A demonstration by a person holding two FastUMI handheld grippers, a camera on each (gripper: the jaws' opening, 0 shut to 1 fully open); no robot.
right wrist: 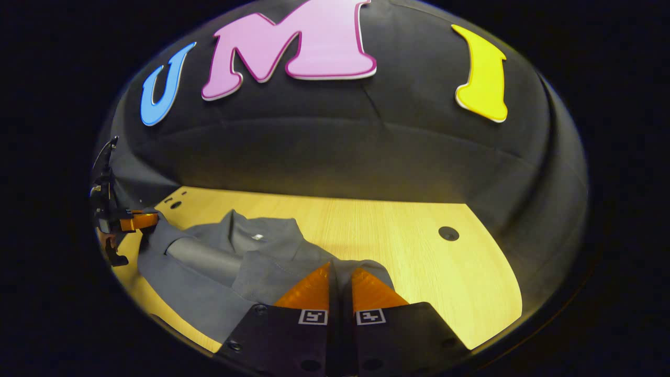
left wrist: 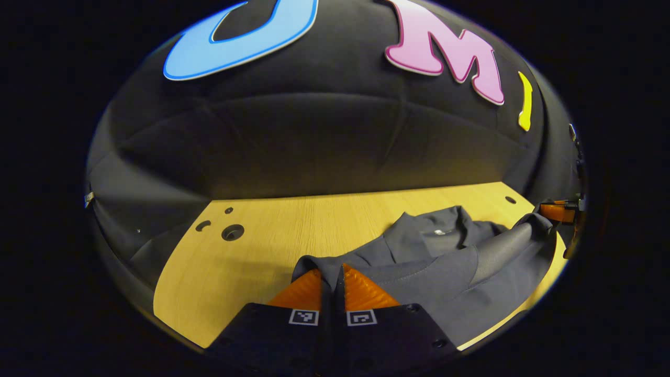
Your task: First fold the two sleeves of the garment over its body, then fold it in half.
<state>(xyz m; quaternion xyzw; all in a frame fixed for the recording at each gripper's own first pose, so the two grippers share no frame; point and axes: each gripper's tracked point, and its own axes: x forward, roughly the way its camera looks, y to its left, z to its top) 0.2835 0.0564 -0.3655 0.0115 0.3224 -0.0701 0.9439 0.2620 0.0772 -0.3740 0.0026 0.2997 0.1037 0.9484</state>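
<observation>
The gray garment (left wrist: 450, 272) lies on the wooden bench (left wrist: 251, 262), collar toward the back wall, with at least one sleeve (left wrist: 502, 251) lying across its body. The left gripper (left wrist: 332, 280) has its jaws narrowed onto a fold of cloth at the garment's near corner, and the right gripper (right wrist: 339, 280) has its jaws pinched the same way on the opposite near corner. In the left gripper view the garment spreads from the jaws toward 2 o'clock, with the collar (left wrist: 445, 225) farther off and the other gripper at the far 3 o'clock rim. In the right gripper view the garment (right wrist: 220, 272) runs from the jaws toward 10 o'clock across the bench (right wrist: 419, 262), and the other gripper sits at 9 o'clock.

The step in hand looks like the fold in half. To do it well, both corners should rise together and level, travel toward the collar at the same pace so the hem stays straight, and stay low enough that the folded sleeves do not slide off. Release only once the edges lie aligned.
</observation>
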